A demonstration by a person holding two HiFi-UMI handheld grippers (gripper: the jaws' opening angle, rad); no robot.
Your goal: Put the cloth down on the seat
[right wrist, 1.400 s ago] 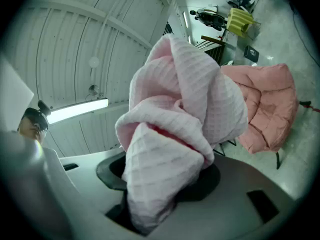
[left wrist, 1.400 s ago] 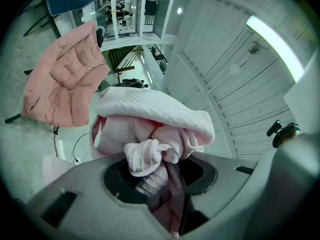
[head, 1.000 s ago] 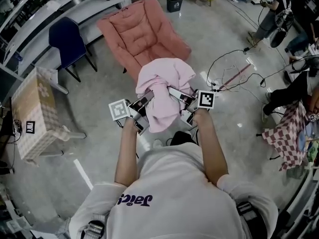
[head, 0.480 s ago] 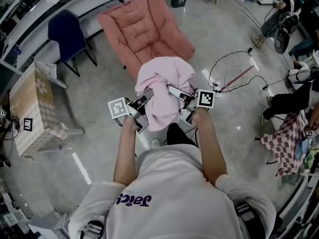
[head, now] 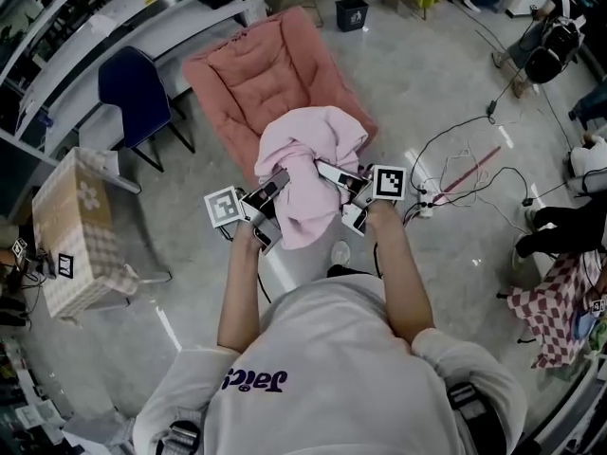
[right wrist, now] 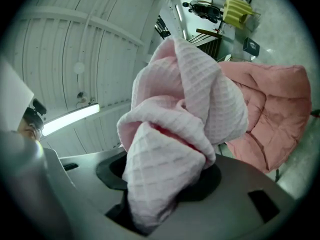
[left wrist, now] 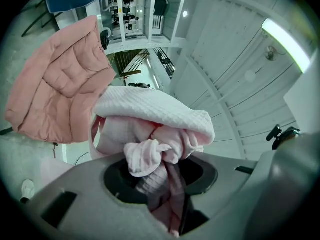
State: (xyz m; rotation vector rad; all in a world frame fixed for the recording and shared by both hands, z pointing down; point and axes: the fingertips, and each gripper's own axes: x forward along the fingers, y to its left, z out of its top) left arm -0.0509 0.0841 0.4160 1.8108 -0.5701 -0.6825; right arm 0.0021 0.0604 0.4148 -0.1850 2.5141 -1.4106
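Observation:
A bunched pale pink waffle cloth [head: 308, 173] hangs in the air between my two grippers, just in front of the pink padded chair [head: 261, 74]. My left gripper [head: 275, 192] is shut on a twisted fold of the cloth [left wrist: 150, 154]. From the other side my right gripper [head: 334, 180] is shut on a thick wad of the same cloth [right wrist: 170, 154]. The chair's seat [left wrist: 55, 94] lies beyond and below the cloth, also seen at the right in the right gripper view, chair [right wrist: 272, 114]. The jaw tips are buried in fabric in both gripper views.
A dark blue chair [head: 137, 83] stands left of the pink one. A box under a checked cover [head: 81, 230] sits at far left. Cables and a power strip [head: 446, 164] lie on the floor at right. Seated people [head: 569, 226] and a checked cloth [head: 555, 301] are at the right edge.
The person has stepped forward a little, so the pink chair sits slightly nearer and lower in the head view. Both grippers keep their hold on the cloth in the same pose.

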